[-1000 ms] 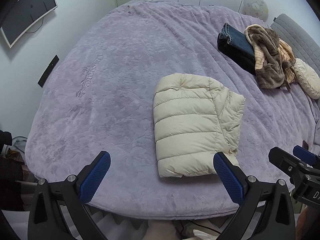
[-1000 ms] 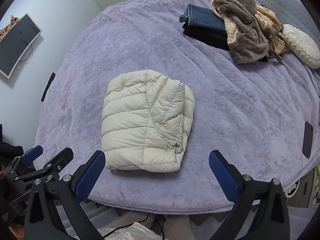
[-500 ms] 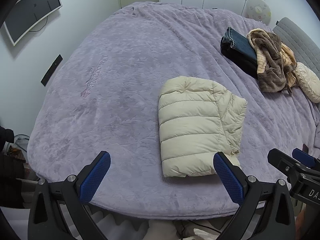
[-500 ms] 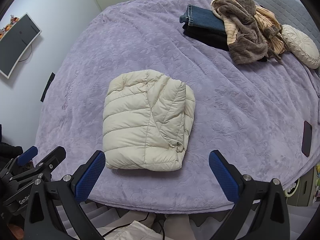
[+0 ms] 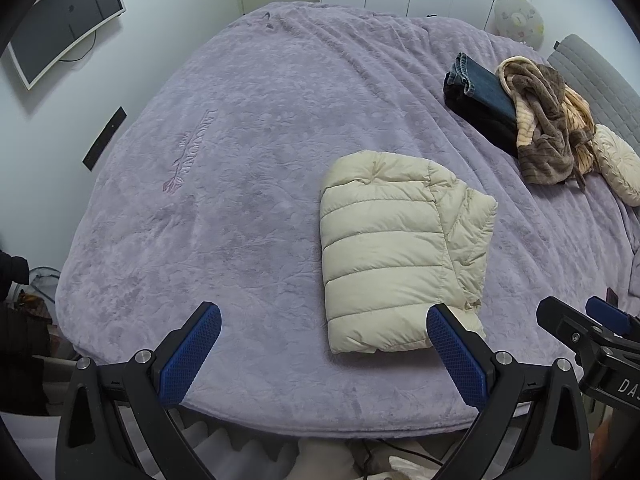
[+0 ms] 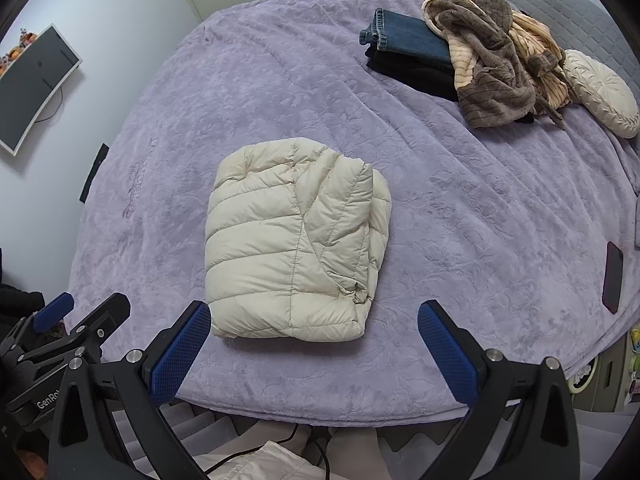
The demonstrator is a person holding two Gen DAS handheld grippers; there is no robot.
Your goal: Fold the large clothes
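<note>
A cream puffer jacket [image 5: 400, 252] lies folded into a compact rectangle on the purple bedspread [image 5: 248, 160]; it also shows in the right wrist view [image 6: 296, 240]. My left gripper [image 5: 324, 356] is open and empty, held above the bed's near edge, left of the jacket. My right gripper [image 6: 314, 352] is open and empty, just short of the jacket's near edge. Each gripper shows at the edge of the other's view, the right one [image 5: 592, 336] and the left one [image 6: 60, 332].
Folded jeans on dark clothes [image 6: 408, 48] and a brown and peach fleece heap [image 6: 496, 60] lie at the far right, beside a round cream cushion [image 6: 600, 92]. A dark phone [image 6: 612, 276] lies near the bed's right edge. A monitor [image 5: 64, 20] hangs on the left wall.
Both grippers have drawn back slightly; the jacket has stayed folded and still. Both jaws have stayed open.
</note>
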